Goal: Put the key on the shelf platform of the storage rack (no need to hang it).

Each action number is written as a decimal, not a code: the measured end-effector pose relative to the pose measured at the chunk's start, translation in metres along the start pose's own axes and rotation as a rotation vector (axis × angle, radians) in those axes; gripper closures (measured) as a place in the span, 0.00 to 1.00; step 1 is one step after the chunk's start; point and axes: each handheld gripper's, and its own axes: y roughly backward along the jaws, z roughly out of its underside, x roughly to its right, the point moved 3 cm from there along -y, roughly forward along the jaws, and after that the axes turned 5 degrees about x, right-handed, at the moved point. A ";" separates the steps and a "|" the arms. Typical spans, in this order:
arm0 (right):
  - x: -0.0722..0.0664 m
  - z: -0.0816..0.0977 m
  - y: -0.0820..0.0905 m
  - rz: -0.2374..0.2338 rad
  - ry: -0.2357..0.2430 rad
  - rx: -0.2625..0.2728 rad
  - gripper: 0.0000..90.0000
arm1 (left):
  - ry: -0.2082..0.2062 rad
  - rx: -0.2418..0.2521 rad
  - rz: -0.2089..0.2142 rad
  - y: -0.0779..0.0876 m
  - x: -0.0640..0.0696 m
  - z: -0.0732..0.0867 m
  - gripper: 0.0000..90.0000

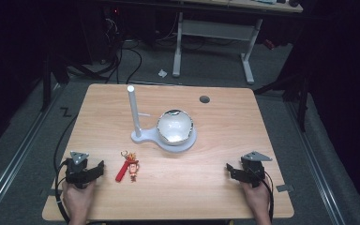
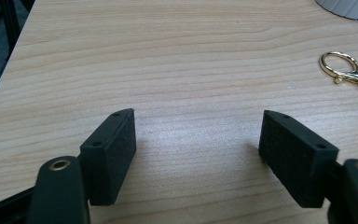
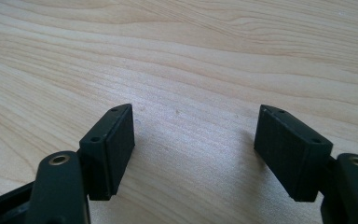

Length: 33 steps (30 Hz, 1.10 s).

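Both tongs rest wide open on the tabletop (image 1: 215, 187).
Left tongs (image 1: 99, 169) sit near a keychain (image 1: 128, 166); right tongs (image 1: 230, 170) hold nothing.

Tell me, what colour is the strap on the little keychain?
Red. The keychain's strap lies beside its small figure charm; the high view shows it best.

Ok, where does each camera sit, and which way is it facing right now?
High view: above the near edge, looking forward and down on the table; both hands, left gripper, right gripper.
Left gripper view: rides the left gripper, low over the wood, facing the keychain; its open jaws show.
Right gripper view: rides the right gripper, facing bare wood; its open jaws show.
Shared: the high and left gripper views both show the keychain.
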 end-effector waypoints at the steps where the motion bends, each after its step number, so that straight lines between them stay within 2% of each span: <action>1: 0.000 0.000 0.000 0.000 0.000 0.000 0.32 | -0.001 -0.002 0.001 0.000 0.000 0.000 0.30; 11: 0.000 0.000 0.000 0.000 0.000 0.000 0.32 | 0.002 -0.006 0.002 0.001 0.000 0.000 0.29; 13: 0.000 0.000 0.000 0.000 0.000 0.000 0.32 | 0.024 -0.007 -0.010 0.001 0.001 0.000 0.29; 14: 0.000 0.000 0.000 0.000 0.000 0.000 0.32 | 0.004 -0.003 -0.001 0.000 0.000 0.000 0.30; 15: 0.000 0.000 0.000 0.000 0.000 0.000 0.32 | 0.001 -0.002 -0.001 0.000 0.000 0.000 0.30; 21: 0.000 0.000 0.000 0.000 0.000 0.000 0.32 | 0.002 -0.013 -0.010 0.000 0.001 0.000 0.30; 23: 0.000 0.000 0.000 0.000 0.000 0.000 0.32 | 0.042 -0.015 -0.045 0.000 0.004 0.000 0.31; 27: 0.000 0.000 0.000 0.000 0.000 0.000 0.32 | 0.039 -0.026 -0.028 -0.001 0.003 -0.002 0.30; 28: 0.000 0.000 0.000 0.000 -0.001 0.000 0.32 | 0.023 -0.031 -0.014 -0.001 0.002 -0.003 0.30; 33: 0.000 0.000 0.000 0.000 -0.001 0.000 0.32 | 0.027 -0.044 0.010 0.002 0.002 -0.005 0.31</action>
